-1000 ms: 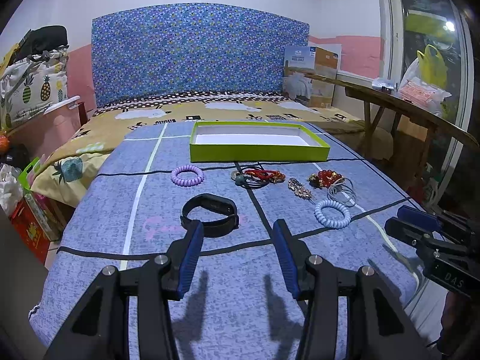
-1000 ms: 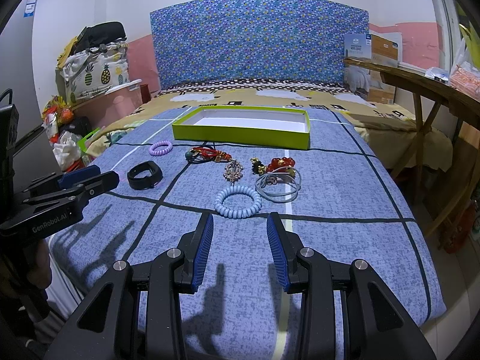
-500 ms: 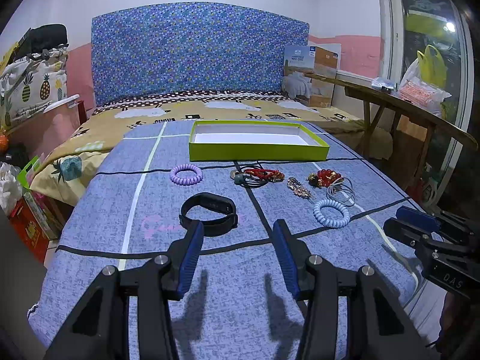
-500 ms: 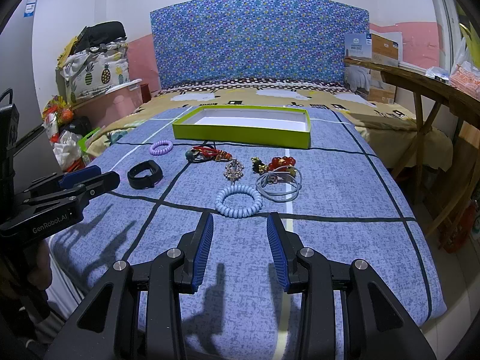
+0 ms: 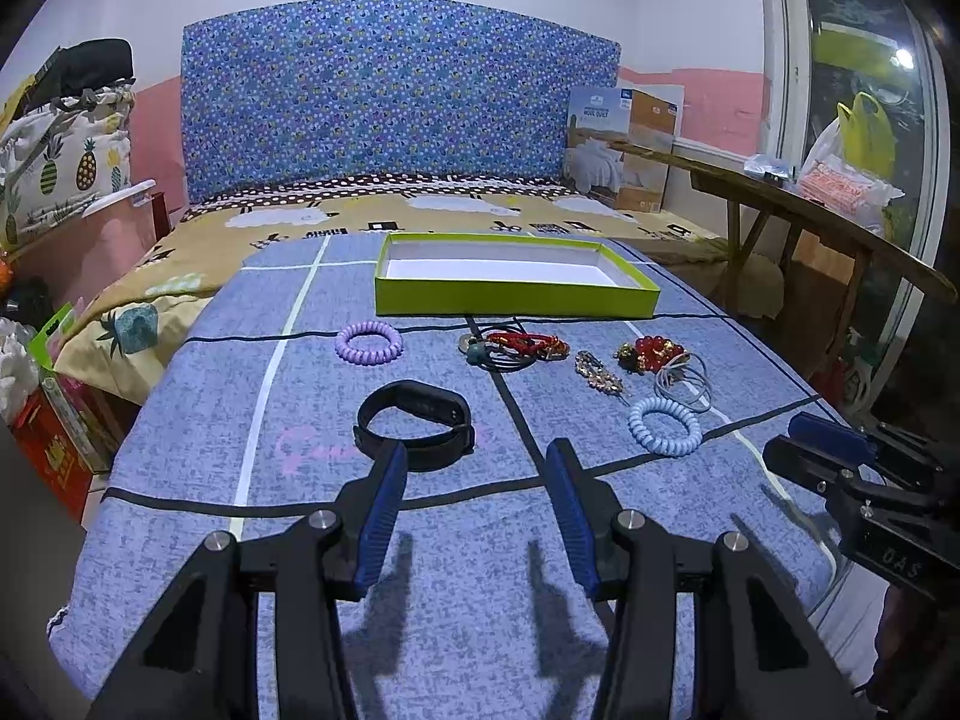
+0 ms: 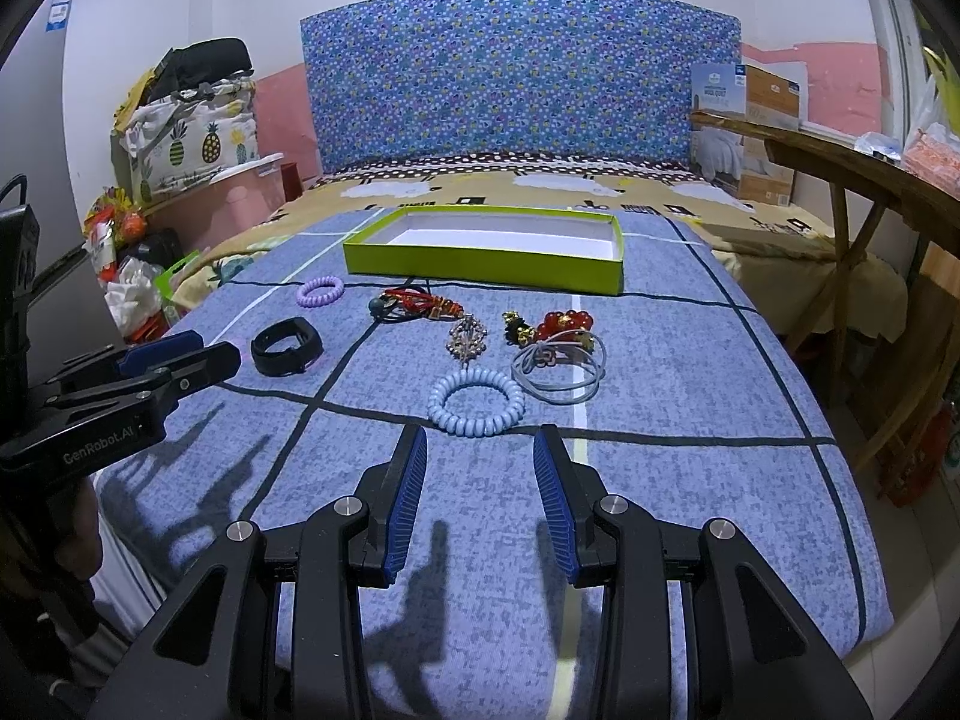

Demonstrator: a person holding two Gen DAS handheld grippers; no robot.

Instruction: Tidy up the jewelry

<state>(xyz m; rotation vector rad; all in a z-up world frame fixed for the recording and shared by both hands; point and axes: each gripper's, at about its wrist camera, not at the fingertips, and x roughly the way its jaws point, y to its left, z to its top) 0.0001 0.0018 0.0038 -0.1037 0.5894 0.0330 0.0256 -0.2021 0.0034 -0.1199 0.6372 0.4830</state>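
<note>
Jewelry lies spread on a blue blanket. A black band (image 5: 415, 423) lies just beyond my open, empty left gripper (image 5: 474, 474). A light blue coil bracelet (image 6: 477, 401) lies just ahead of my open, empty right gripper (image 6: 480, 459). Further back are a purple coil bracelet (image 5: 368, 344), a red cord bracelet (image 5: 516, 347), a sparkly brooch (image 6: 467, 338), a red bead bracelet (image 6: 561, 324) and a grey wire hoop (image 6: 561, 369). An empty green box (image 5: 510, 279) with a white inside stands behind them all.
The bed's padded blue headboard (image 5: 396, 108) stands at the back. A wooden table (image 6: 852, 180) runs along the right side. Bags and boxes (image 5: 42, 372) are piled on the floor at the left. The blanket's front edge is just below both grippers.
Both grippers have barely moved; the left view has shifted very slightly. No object has been touched.
</note>
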